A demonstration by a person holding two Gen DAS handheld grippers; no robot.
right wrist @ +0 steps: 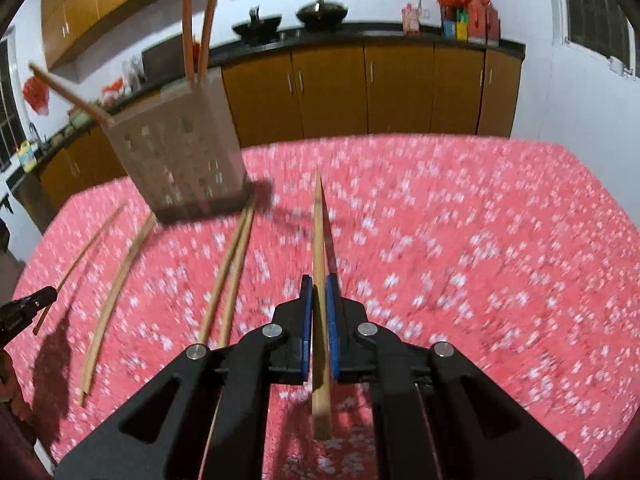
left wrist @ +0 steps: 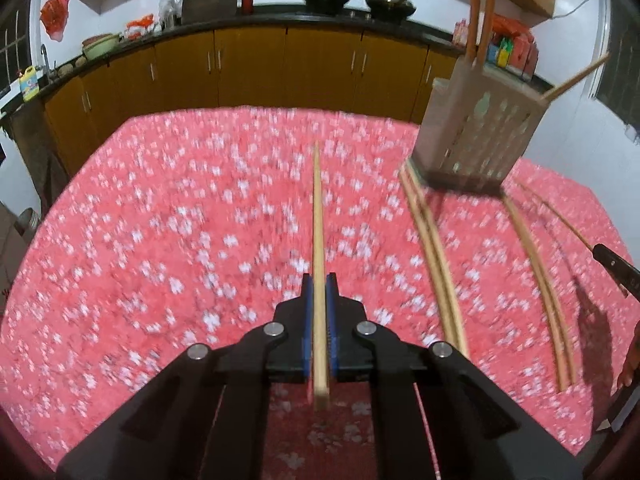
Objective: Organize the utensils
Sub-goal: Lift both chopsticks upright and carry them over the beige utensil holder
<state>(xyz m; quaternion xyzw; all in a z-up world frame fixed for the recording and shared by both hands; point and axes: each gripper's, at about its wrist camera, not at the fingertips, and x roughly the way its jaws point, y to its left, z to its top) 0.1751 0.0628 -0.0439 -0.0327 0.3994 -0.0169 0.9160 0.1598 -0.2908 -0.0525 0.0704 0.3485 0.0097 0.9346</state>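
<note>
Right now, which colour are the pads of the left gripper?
Blue pads on the left gripper, clearest in the left wrist view.

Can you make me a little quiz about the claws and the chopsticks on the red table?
1. True or false: both claws are shut on a chopstick.
2. What stands on the tablecloth and already holds chopsticks? A) a cup B) a perforated holder C) a bowl
3. Fill in: the loose chopsticks lie ____ the holder, on the cloth.

Key:
1. True: left claw grips one chopstick, right claw grips another chopstick.
2. B, the holder.
3. In front of: loose chopsticks.
</note>
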